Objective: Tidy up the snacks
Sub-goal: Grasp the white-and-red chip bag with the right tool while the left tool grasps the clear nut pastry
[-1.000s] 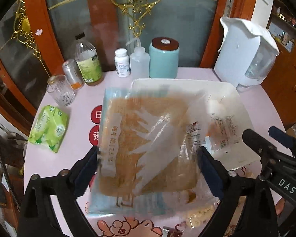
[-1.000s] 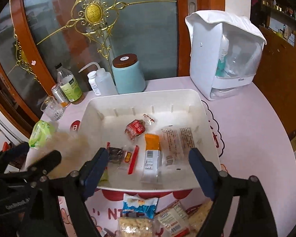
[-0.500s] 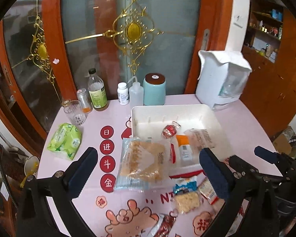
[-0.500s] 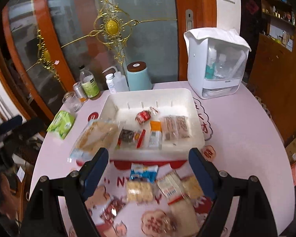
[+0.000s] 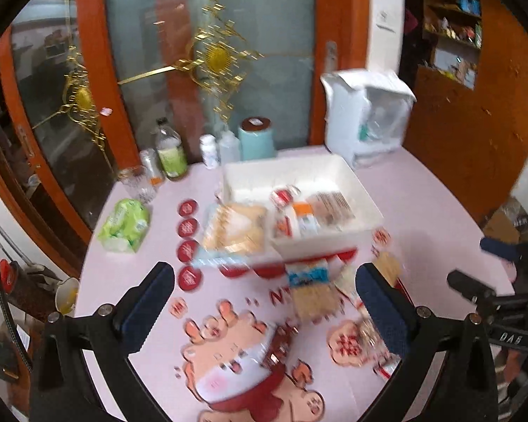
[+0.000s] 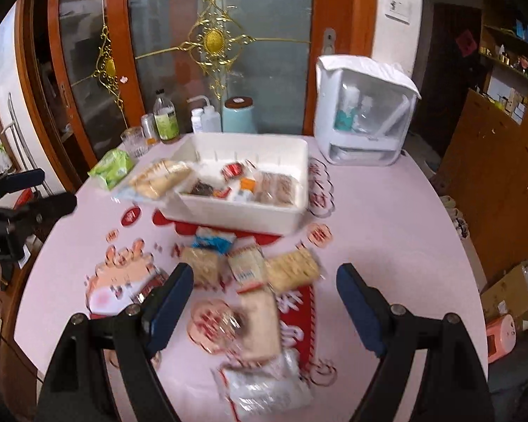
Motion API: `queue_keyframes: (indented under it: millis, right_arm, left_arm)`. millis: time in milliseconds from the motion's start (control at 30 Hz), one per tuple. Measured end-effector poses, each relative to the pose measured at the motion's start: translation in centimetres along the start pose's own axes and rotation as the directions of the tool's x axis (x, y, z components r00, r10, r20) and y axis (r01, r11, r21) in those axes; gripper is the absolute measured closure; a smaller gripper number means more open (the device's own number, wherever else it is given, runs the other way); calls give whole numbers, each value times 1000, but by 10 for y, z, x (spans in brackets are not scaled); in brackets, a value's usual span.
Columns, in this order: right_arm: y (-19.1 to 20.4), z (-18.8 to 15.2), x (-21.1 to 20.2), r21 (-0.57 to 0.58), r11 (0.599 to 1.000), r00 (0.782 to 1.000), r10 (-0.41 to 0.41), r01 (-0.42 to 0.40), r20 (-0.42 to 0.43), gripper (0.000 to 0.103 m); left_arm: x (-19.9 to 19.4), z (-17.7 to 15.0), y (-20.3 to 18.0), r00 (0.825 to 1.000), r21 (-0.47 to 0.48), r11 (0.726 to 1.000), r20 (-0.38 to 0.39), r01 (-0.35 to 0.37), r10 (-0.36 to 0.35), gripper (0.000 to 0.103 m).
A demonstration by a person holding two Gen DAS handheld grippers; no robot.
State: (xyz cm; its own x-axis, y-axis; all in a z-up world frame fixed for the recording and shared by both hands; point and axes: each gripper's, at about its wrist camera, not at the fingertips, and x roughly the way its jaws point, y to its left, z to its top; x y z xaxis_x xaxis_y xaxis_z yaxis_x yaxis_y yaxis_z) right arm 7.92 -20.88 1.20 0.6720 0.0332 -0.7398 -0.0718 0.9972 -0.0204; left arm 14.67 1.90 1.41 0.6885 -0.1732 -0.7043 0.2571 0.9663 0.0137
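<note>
A white bin [image 6: 285,144] [image 5: 366,207] stands mid-table with several small snack packs inside. A large clear bag of brown crackers [image 5: 234,230] [image 6: 156,179] lies across the bin's left rim, half on the table. Loose snack packs [image 6: 253,267] [image 5: 311,290] lie in front of the bin. My left gripper [image 5: 264,299] is open and empty, held high over the near table. My right gripper [image 6: 264,299] is open and empty above the loose packs. The left gripper also shows at the left edge of the right wrist view [image 6: 35,193].
Bottles, a glass and a teal canister [image 6: 238,114] line the table's back edge. A white plastic organiser [image 6: 364,112] stands back right. A green tissue pack [image 5: 125,225] lies at the left. The round table's edge curves close on both sides.
My left gripper has let go of the cracker bag, which now rests on the bin's left rim. Both grippers have pulled back and up from the bin.
</note>
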Motion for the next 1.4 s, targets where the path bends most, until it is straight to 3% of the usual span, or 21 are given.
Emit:
queue_keyframes:
  millis: [133,367,567,700,867,1000,1100,1267,1300,1400]
  right_arm:
    - [-24,-30,3,19,1000,999,8,-7,-43,19]
    - [-56,-85,28,76,995,990,67,-58,-124,19]
    - [-61,-130,61,86,990,972,131,-116,-194,18]
    - [-62,-150,81,106,979,955,196,-176,-224,8]
    - [-56,-160,100,92,970,936,240,-223,-258,8]
    - [-55,-162,112,75,968,931,250,-238,-265,8]
    - [-52,-162,122,59,966,924,258,-252,-281,8]
    - [-44,-165,135,58,944,886,324,-324,-333,7]
    - [-41,-166,134,44,944,887,322,-326,-330,7]
    - [-36,-166,134,10,944,889,314,-329,-334,10]
  left_arm:
    - [10,-23,-38,998,65,997,-51,49,-46,1]
    - [52,-67,-105,978,111,984,-175,138,-117,1]
    - [98,-95,-136,959,80,987,-261,138,-113,1]
    - [129,-107,-146,939,30,989,-318,146,-129,1]
    - [170,-115,-156,918,-19,993,-379,116,-115,1]
    - [191,-117,-161,915,-41,996,-394,73,-84,1]
    - [205,-120,-161,906,-74,996,-417,54,-80,7]
    - [221,-126,-161,891,-102,994,-447,31,-74,7]
    - [223,-127,-161,888,-104,994,-454,29,-73,8]
    - [230,-131,-158,876,-128,991,-473,36,-93,20]
